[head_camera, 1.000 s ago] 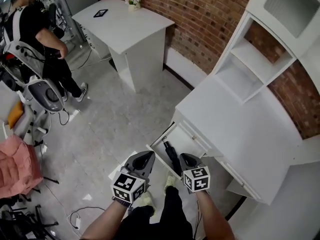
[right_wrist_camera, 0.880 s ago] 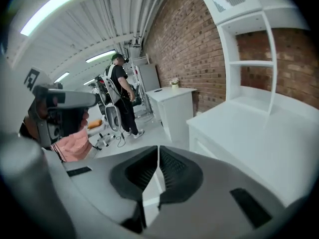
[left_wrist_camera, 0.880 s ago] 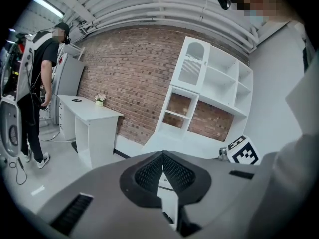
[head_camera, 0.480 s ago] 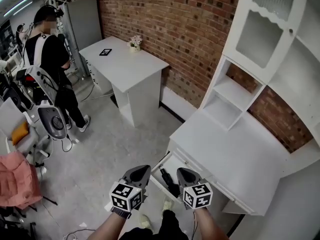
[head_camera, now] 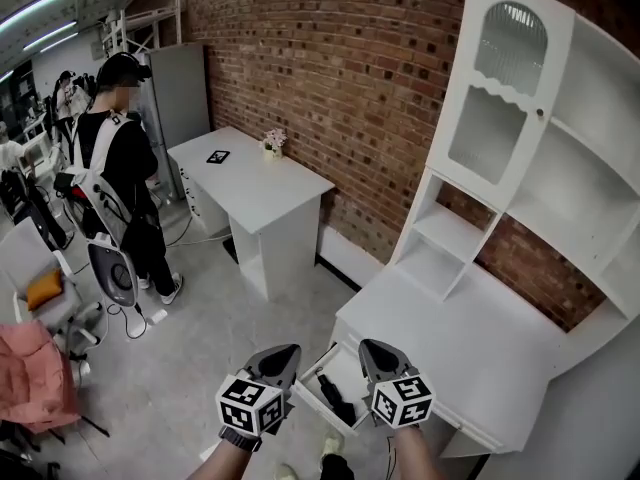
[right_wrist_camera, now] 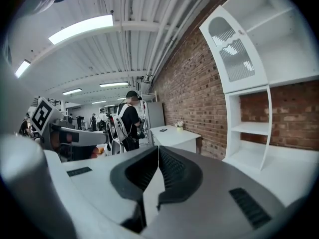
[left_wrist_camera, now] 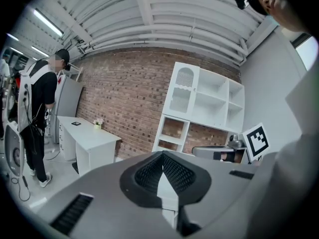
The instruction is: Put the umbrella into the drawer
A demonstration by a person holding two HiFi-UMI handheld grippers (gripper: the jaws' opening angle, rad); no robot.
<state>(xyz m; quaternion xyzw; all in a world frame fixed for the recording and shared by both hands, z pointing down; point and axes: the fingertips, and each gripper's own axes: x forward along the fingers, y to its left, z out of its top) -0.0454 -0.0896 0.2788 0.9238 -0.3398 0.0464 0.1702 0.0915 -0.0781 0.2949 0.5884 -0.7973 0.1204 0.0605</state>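
Note:
The black folded umbrella (head_camera: pixel 334 400) lies inside the open white drawer (head_camera: pixel 306 395) of the white desk (head_camera: pixel 470 353), low in the head view. My left gripper (head_camera: pixel 285 354) hovers above and to the left of the drawer, and my right gripper (head_camera: pixel 372 349) above its right side. Both are lifted clear of the umbrella and point forward almost level. In the left gripper view the left gripper (left_wrist_camera: pixel 162 154) has its tips together with nothing between them. In the right gripper view the right gripper (right_wrist_camera: pixel 158 148) is likewise shut and empty.
A white hutch (head_camera: pixel 505 138) with shelves and a glass door stands on the desk against the brick wall. To the left is a white table (head_camera: pixel 255 183) with a small flower pot (head_camera: pixel 272 143). A person in black (head_camera: pixel 120 193) stands at far left near chairs and a pink cloth (head_camera: pixel 35 373).
Both grippers have risen away from the drawer and tipped up toward level. The head view has lifted to show more of the room. The umbrella stays in the drawer.

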